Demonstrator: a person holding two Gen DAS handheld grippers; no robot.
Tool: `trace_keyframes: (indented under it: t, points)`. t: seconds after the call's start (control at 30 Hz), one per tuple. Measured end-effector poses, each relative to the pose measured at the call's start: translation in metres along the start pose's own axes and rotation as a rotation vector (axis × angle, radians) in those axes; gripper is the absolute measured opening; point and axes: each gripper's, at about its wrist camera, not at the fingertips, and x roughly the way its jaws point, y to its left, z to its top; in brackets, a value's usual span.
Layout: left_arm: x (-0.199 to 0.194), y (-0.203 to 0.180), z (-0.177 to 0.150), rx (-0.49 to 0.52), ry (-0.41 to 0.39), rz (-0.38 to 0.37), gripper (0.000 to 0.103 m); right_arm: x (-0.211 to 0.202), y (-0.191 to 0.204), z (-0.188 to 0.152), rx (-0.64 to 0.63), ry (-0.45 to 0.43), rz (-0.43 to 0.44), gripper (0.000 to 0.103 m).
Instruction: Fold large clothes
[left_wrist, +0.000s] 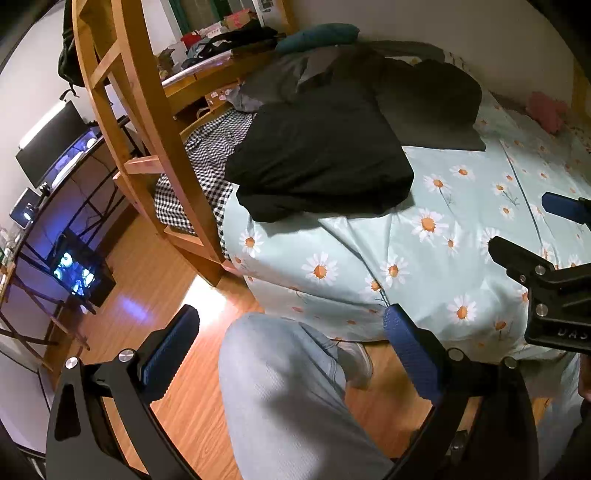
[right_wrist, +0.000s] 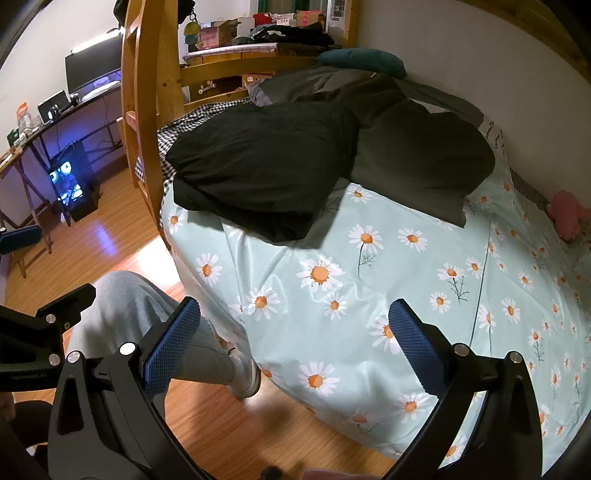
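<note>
On the pale-green daisy-print bedsheet (right_wrist: 369, 266), near the wooden ladder (left_wrist: 147, 122), lies one folded black garment (right_wrist: 266, 166); just behind it sits a second, dark olive folded garment (right_wrist: 424, 158), its edge touching the black one. Left gripper (left_wrist: 291, 343) and right gripper (right_wrist: 295, 332), two in all, both hang with blue-padded jaws spread wide and holding nothing, well apart from the garments. One light-grey trouser leg (left_wrist: 288, 387) with one grey shoe (right_wrist: 245, 376) shows below, over the wood floor (left_wrist: 155, 288).
</note>
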Motion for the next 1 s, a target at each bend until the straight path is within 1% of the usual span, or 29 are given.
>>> trace_keyframes:
  t: [0.4,0.53,0.63,1.0]
  points:
    - [-0.0005,-0.0022,0.0002,0.007,0.000,-0.003,0.098,-0.0002,0.0010,-0.0003,-0.005,0.001,-0.004,0.100]
    - [-0.0027,-0.0011,0.0007,0.004,-0.009,-0.034,0.098,-0.0003,0.0012,-0.0002,-0.006,0.001,-0.004,0.100]
    - [-0.0023,-0.0017,0.0011,0.008,-0.011,-0.022,0.098,0.0002,0.0013,0.0000,-0.007,0.002,-0.005,0.100]
    - [-0.0031,-0.0034,-0.0003,0.010,-0.020,-0.019,0.098,-0.0024,0.0004,-0.0003,0.004,-0.013,-0.006,0.100]
